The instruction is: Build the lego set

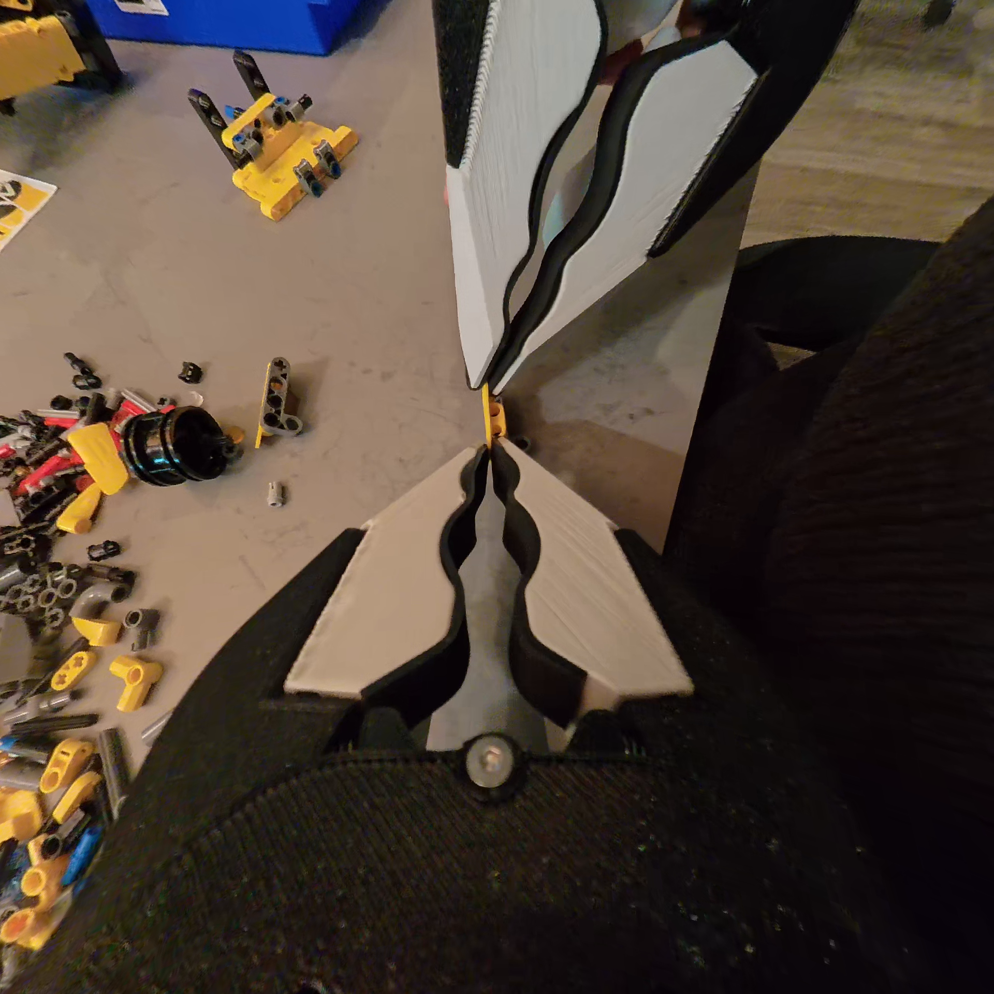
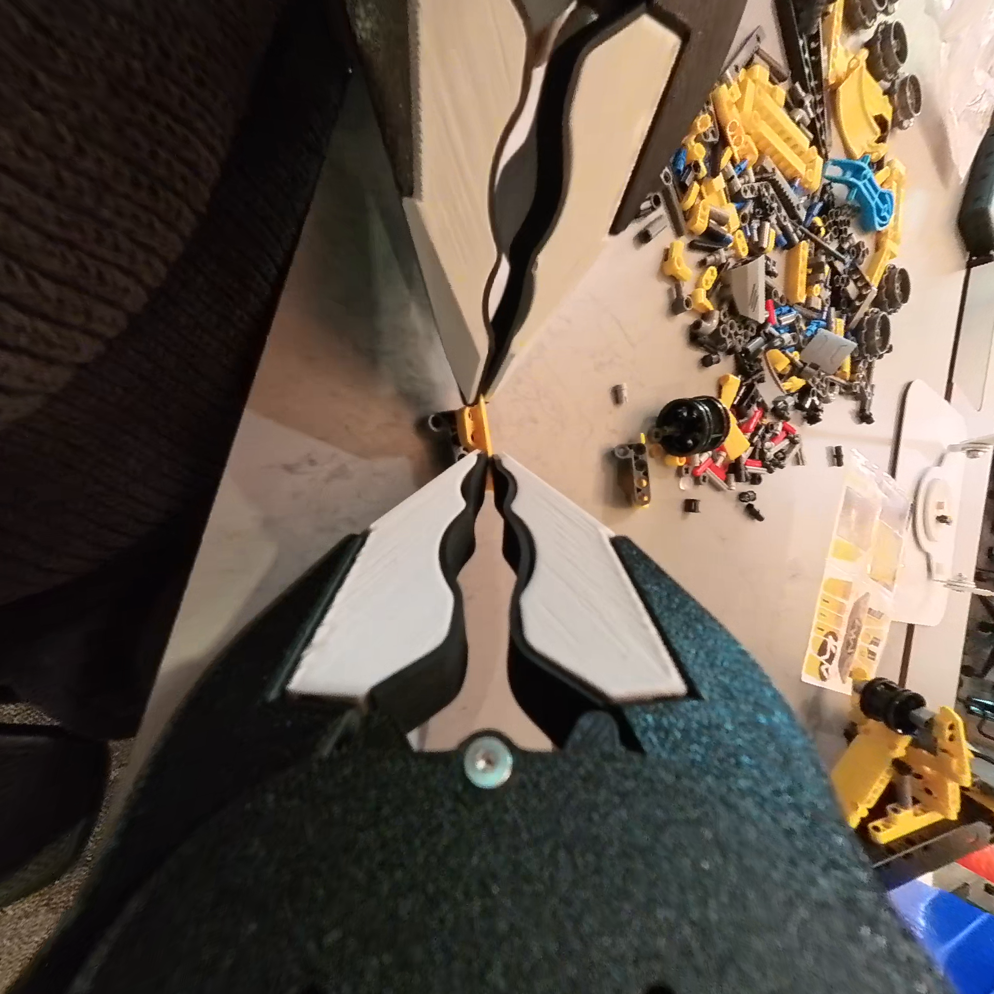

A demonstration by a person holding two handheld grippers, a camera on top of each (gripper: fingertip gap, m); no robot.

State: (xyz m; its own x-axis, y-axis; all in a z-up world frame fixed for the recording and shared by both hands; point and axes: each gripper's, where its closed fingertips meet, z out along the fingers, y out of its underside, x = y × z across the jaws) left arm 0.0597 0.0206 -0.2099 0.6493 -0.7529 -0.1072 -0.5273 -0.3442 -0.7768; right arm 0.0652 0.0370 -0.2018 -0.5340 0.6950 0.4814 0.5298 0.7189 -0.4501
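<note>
You pinch a small yellow piece (image 1: 490, 417) from opposite ends with both left gripper (image 1: 489, 447) and right gripper (image 2: 487, 457) clamped tight (loose parts pile (image 1: 59, 484) lies well apart), above the table (image 1: 349, 322).
</note>
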